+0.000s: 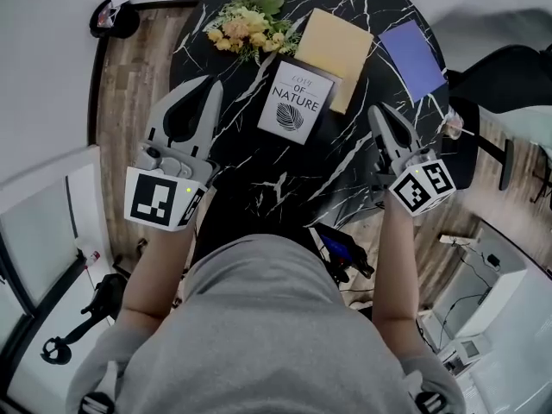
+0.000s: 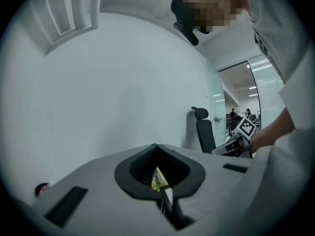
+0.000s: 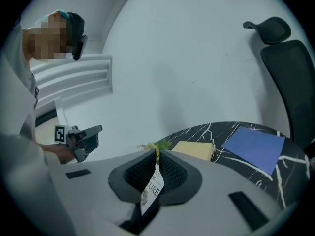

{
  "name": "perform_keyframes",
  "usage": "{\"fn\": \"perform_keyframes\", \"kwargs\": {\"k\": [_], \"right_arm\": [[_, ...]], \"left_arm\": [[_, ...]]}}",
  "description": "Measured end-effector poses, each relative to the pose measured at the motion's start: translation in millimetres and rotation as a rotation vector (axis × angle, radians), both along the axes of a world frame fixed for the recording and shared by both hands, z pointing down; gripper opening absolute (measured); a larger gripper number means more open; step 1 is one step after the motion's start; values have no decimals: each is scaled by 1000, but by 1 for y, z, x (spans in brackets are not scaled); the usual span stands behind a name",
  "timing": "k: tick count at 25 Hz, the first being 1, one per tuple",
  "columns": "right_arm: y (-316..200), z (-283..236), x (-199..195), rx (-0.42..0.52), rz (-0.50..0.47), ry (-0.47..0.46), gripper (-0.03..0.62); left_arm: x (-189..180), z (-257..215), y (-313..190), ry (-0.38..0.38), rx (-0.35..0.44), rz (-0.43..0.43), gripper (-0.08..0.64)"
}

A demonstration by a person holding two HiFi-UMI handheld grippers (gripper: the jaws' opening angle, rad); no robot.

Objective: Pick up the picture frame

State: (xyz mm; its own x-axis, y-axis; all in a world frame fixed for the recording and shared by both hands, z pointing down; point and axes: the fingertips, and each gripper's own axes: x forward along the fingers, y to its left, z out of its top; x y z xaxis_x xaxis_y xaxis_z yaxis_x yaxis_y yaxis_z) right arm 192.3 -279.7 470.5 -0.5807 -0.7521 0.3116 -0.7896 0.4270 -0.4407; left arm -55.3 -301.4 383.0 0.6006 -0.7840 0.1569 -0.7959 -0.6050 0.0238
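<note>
Progress on the pick-up looks to us close to nil. The picture frame (image 1: 294, 102), white with a leaf print, sits near the middle of the round black marble table (image 1: 259, 184), untouched and apparently lying flat. Its upper right corner meets a tan pad (image 1: 335, 46). A bunch of flowers (image 1: 248, 26) lies just beyond its upper left corner, and a blue sheet (image 1: 411, 57) rests well apart to the right.

We see the left gripper (image 1: 207, 89) hanging over the table's left edge, to the left of the frame and clear of it. Its own view shows the jaws drawn together, with only a thin slit between them and nothing held. The right gripper (image 1: 379, 115) hangs over the right side of the table, also apart from the frame. Its jaws are pressed nearly together too. The frame's print shows through the slit, but that is the frame seen on the table beyond, not something in the grip.

We judge that the whole task is left to do. At least one gripper has to spread its jaws, reach an edge of the frame, close on it and lift. A flat frame offers little to bite on, so we expect the exposed lower edge to be the easier entry.
</note>
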Motion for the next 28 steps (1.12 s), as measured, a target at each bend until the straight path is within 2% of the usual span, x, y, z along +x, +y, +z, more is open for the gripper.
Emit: {"fn": "perform_keyframes", "kwargs": {"k": [6,10,11,13,15,18,20,28], "right_arm": [[16,58,-31,-139,-153,-51,28],[24,93,-47,-244,-197,-72,32],[25,102,-49,-271,-200,-81,53],[26,118,-54,-330,-206,-107,157],[27,131,-61,-377,-222,-112,192],[30,146,-70,-420,-261,-82,207],[30,151,-76,-439,-271,-97,215],[18,155,-92,-490,-278,-276,218]], "left_arm": [[10,4,0,11,-4,18,6],[5,10,0,10,-20,8,6],[4,11,-1,10,-22,4,6],[3,13,-4,10,-25,-1,6],[2,16,-6,10,-26,-2,7],[2,19,-10,10,-29,0,6],[2,21,-12,9,-30,1,6],[-1,25,-9,13,-41,0,6]]}}
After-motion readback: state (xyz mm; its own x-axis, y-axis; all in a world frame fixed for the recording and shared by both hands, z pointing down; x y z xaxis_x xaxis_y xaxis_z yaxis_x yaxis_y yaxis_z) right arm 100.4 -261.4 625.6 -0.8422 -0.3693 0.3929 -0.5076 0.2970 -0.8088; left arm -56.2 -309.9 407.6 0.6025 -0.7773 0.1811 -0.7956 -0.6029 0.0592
